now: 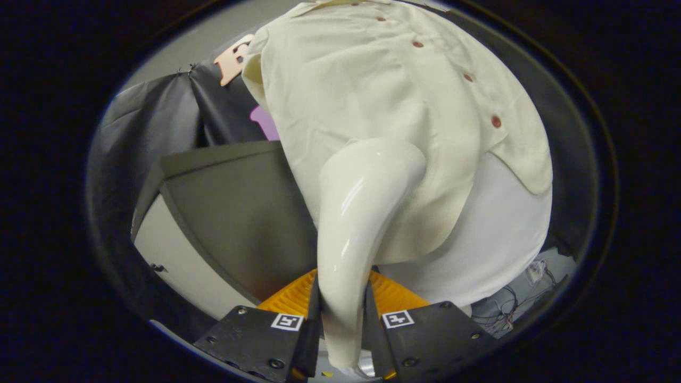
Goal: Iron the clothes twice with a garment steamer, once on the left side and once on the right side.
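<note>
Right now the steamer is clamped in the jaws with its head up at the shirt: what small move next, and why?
Probably a slow stroke along the fabric on this side of the button row. The gripper is shut on the steamer, whose head meets the cream shirt low on the panel beside the buttons. Whether the head touches the cloth cannot be told, so ease it along gently.

Even, fairly bright light falls from about twelve o'clock, laying glossy white streaks on the steamer (pixel 356 213) clamped in the tongs (pixel 342 319), while the shirt (pixel 372 96) bulges under fisheye distortion, edges softening and the desk (pixel 234 213) side lying in shadow.
</note>
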The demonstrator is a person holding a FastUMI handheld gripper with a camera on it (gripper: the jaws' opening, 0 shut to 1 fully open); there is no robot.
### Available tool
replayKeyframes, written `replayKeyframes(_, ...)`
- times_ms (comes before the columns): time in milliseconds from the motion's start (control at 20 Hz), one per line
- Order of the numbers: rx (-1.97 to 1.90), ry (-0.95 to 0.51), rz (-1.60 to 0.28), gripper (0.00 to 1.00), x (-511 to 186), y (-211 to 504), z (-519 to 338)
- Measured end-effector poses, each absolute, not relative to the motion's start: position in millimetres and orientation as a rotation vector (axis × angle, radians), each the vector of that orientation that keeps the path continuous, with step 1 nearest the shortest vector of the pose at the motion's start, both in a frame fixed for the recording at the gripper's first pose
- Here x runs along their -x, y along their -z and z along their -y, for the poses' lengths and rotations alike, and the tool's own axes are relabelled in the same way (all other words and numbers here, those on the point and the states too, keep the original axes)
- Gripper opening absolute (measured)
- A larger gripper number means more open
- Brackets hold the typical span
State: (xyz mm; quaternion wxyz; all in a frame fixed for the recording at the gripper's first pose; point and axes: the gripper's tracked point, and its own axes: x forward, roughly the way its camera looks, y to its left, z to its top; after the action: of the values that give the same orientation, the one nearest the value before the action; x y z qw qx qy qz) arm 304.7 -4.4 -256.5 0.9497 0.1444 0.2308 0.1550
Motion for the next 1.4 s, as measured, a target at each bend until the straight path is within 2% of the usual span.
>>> replayKeyframes(450,-0.165,-0.328,-0.289,0.39,-292.0,72.9,57.2)
replayKeyframes(700,-0.122,-0.308,-0.217,0.39,-296.1,3.9,100.8)
replayKeyframes(1050,-0.153,-0.23,-0.124,0.39,-340.5,-51.6,166.5)
replayKeyframes(1400,-0.297,-0.101,-0.065,0.39,-407.2,-50.6,222.1)
